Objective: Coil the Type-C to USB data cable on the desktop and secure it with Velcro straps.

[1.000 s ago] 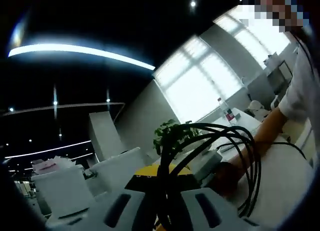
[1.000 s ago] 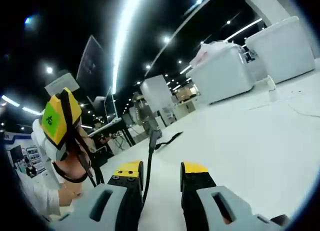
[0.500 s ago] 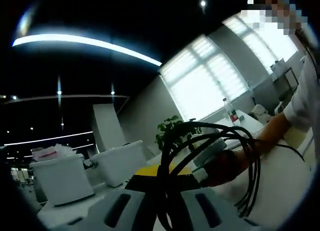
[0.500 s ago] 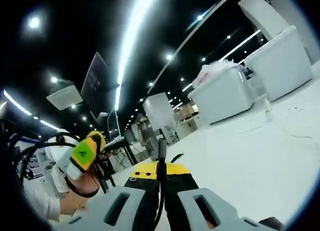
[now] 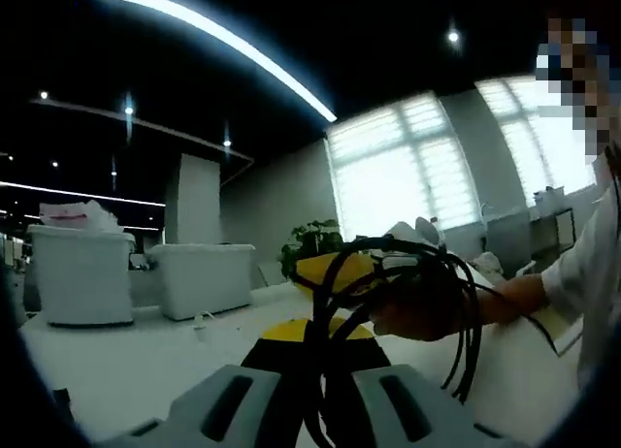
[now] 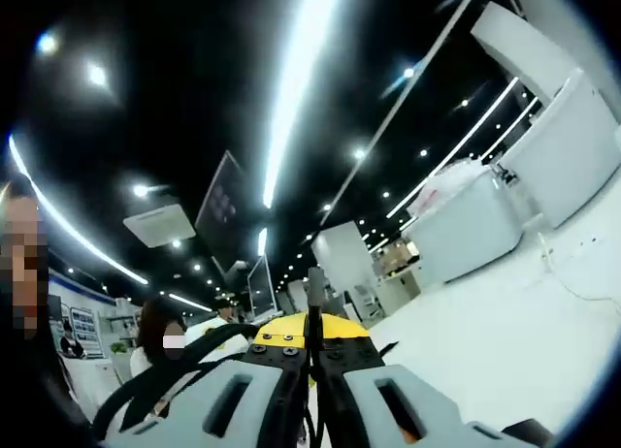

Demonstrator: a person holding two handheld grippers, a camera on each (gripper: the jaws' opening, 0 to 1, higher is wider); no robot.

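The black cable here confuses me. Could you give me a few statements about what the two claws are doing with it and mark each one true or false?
1. The left claw is shut on the coiled black cable. True.
2. The cable lies flat on the white desk. False: its loops are held up above the desk.
3. The right claw stands wide open. False: it is shut on a cable end that sticks up.
4. A potted plant stands before the bright windows. True.

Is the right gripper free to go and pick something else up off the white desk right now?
Probably not. The right gripper looks shut on the black cable's end, whose loops run to the left gripper. It would have to let go first.
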